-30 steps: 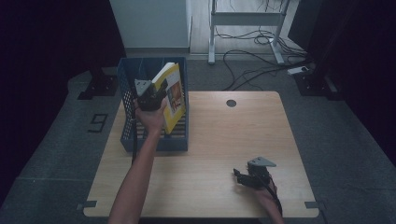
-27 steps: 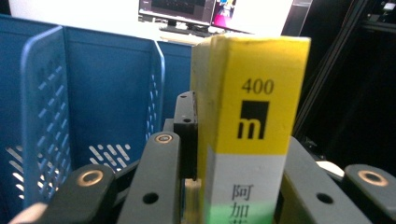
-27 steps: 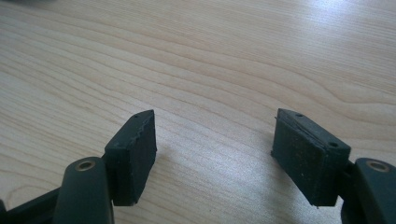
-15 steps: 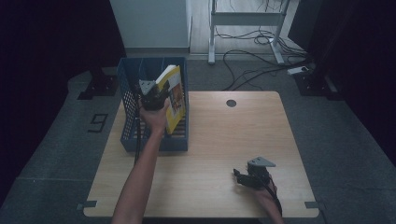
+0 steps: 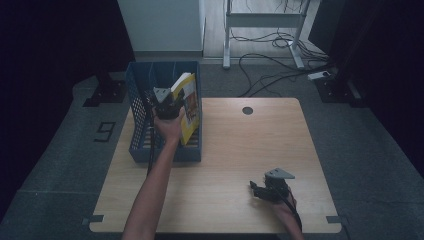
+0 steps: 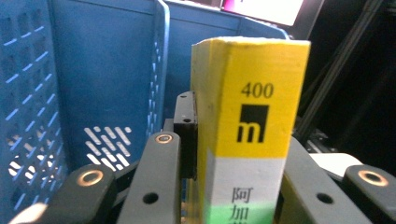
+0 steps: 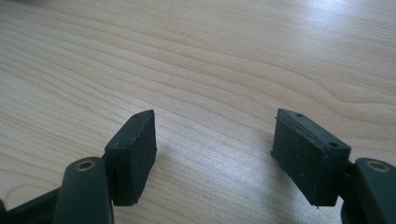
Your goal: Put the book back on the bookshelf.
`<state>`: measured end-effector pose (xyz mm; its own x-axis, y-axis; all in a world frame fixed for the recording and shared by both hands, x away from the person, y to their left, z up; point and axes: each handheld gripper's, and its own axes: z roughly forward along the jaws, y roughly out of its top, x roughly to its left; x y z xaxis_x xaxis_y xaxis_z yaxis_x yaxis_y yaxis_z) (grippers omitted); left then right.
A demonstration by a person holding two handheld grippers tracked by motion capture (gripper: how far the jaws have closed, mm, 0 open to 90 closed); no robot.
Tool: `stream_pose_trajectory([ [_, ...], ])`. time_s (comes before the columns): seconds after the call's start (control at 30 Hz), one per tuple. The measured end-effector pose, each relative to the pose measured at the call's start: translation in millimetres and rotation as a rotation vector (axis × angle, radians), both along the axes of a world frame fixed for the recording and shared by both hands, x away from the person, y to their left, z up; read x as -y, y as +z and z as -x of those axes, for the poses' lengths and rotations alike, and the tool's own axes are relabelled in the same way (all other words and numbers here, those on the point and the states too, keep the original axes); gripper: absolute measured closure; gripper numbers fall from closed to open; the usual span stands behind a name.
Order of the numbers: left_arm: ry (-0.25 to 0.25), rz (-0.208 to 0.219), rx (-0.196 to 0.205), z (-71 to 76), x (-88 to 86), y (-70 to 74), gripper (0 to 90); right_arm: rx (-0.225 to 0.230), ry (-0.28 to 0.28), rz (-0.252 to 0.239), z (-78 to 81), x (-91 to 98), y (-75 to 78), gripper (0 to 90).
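High view: the left gripper (image 5: 169,106) has sunk lower since 1 second ago, pinching the yellow book (image 5: 187,107) inside the blue crate (image 5: 165,152). The right gripper (image 5: 261,190) rests on the table (image 5: 240,145), unmoved.

Left gripper view: the book's spine reads "400" and "m".

Right gripper view: jaws spread over bare wood.

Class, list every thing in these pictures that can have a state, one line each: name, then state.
Yellow book: upright, clamped in the left tongs, partly down in the blue basket.
Blue basket: standing on the table's left end, open on top.
Left tongs: shut on the yellow book, over the basket.
Right tongs: open, holding nothing, low over the bare wood.
Table: level.
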<state>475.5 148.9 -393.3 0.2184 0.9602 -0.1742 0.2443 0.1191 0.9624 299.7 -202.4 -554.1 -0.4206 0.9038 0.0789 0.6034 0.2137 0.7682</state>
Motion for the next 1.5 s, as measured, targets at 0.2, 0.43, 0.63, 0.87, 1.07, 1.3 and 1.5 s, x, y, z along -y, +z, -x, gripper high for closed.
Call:
stream_pose_trajectory([
  [0.2,0.015,0.003,-0.015,-2.7,-2.2,-6.7,75.1,-0.001,-0.001,0.0,0.0,-0.1,0.0,29.5],
  [0.43,0.013,-0.001,-0.027,-5.3,-1.4,-13.6,75.1,0.0,-0.001,-0.001,0.0,0.0,0.0,29.5],
  [0.63,0.018,-0.006,-0.037,-6.7,-1.0,-20.4,75.1,-0.001,-0.002,-0.002,0.0,0.1,0.0,29.5],
  [0.87,0.019,-0.012,-0.036,-5.9,-1.8,-25.4,75.1,-0.001,-0.002,-0.001,0.0,0.0,0.0,29.5],
  [1.07,0.009,-0.008,-0.027,2.3,-3.9,-28.5,74.8,0.001,-0.001,0.006,0.1,-0.5,0.0,29.5],
  [1.3,-0.01,-0.019,-0.031,15.6,-6.3,-31.1,74.5,0.003,-0.002,0.017,0.5,-1.9,-0.1,29.4],
  [1.5,-0.032,-0.025,-0.042,24.0,-8.0,-31.9,74.2,0.003,0.0,0.022,0.5,-1.9,0.0,29.3],
])
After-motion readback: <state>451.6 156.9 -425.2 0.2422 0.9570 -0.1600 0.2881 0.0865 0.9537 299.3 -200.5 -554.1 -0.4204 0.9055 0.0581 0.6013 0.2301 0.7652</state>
